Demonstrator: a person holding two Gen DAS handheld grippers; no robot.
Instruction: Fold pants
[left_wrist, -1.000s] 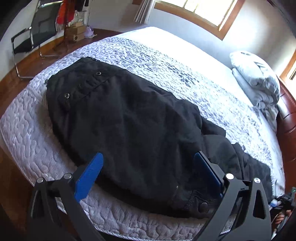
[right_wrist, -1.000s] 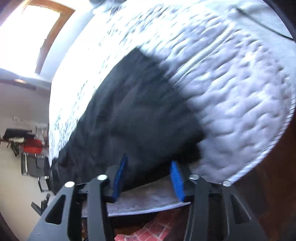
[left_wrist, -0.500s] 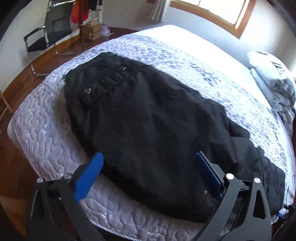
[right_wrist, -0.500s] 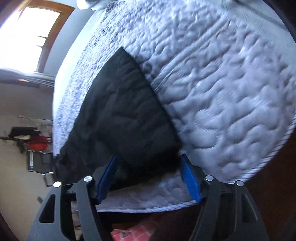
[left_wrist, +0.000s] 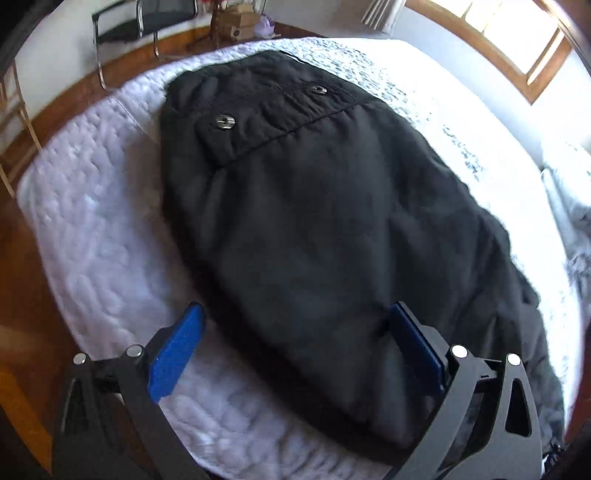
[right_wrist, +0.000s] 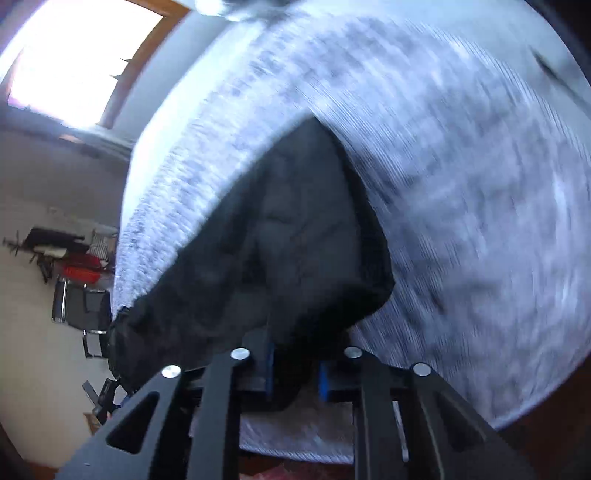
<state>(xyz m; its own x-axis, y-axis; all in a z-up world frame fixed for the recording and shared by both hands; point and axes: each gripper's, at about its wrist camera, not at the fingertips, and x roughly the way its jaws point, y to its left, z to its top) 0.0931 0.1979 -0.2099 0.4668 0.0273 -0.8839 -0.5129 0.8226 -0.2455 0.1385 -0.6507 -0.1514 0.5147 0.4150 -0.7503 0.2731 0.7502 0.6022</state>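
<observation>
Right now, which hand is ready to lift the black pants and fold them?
Right. The right gripper has just closed on the pants edge, while the left gripper hangs wide open over them, gripping nothing.

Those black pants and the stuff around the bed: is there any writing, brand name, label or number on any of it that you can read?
None can be read.
Black pants: no label or print shows; the two metal snap buttons may be embossed, but too small to tell.
Cardboard boxes by the far wall: any print is too small and blurred.
Quilted mattress cover: only a stitched pattern and grey mottling, no words.
Right wrist view: motion-blurred, nothing legible.
</observation>
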